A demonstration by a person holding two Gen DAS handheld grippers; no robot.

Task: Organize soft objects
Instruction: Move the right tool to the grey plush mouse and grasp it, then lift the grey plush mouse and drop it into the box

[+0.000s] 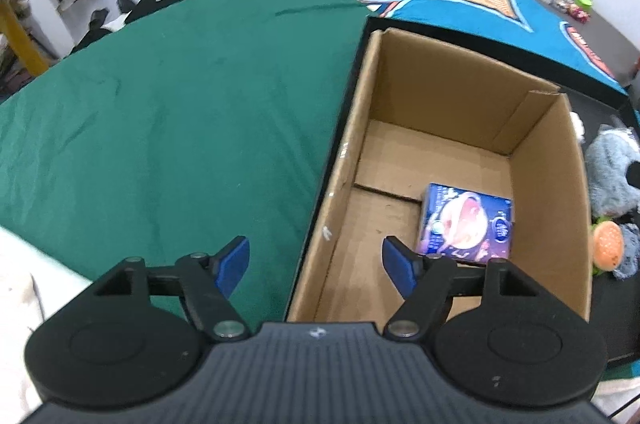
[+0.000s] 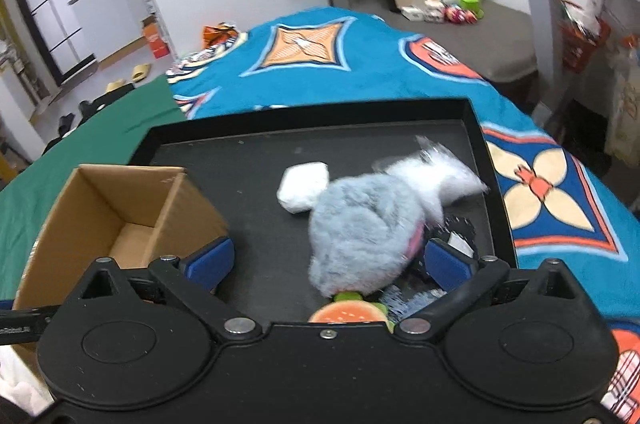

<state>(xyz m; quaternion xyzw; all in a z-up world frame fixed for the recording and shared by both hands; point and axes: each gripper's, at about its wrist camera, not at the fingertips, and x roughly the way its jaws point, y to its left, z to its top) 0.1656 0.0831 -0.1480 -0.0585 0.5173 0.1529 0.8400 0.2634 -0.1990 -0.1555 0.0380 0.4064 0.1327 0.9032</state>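
A cardboard box (image 1: 540, 183) stands in a black tray (image 2: 472, 111); it also shows in the right wrist view (image 2: 100, 199). A purple tissue pack (image 1: 466, 222) lies in the box. My left gripper (image 1: 316, 266) is open and empty over the box's near left wall. My right gripper (image 2: 330, 262) is open and empty above the tray, just over a grey plush toy (image 2: 360, 228). A white soft pack (image 2: 302, 185), a white fluffy item (image 2: 436, 175) and a burger plush (image 2: 346, 312) lie in the tray. The grey plush (image 1: 612, 171) and burger plush (image 1: 608, 246) show beside the box.
The tray sits on a bed with a green sheet (image 1: 180, 127) and a teal patterned blanket (image 2: 360, 59). A dark item (image 2: 460, 232) lies under the grey plush. Shoes and boxes are on the floor beyond the bed.
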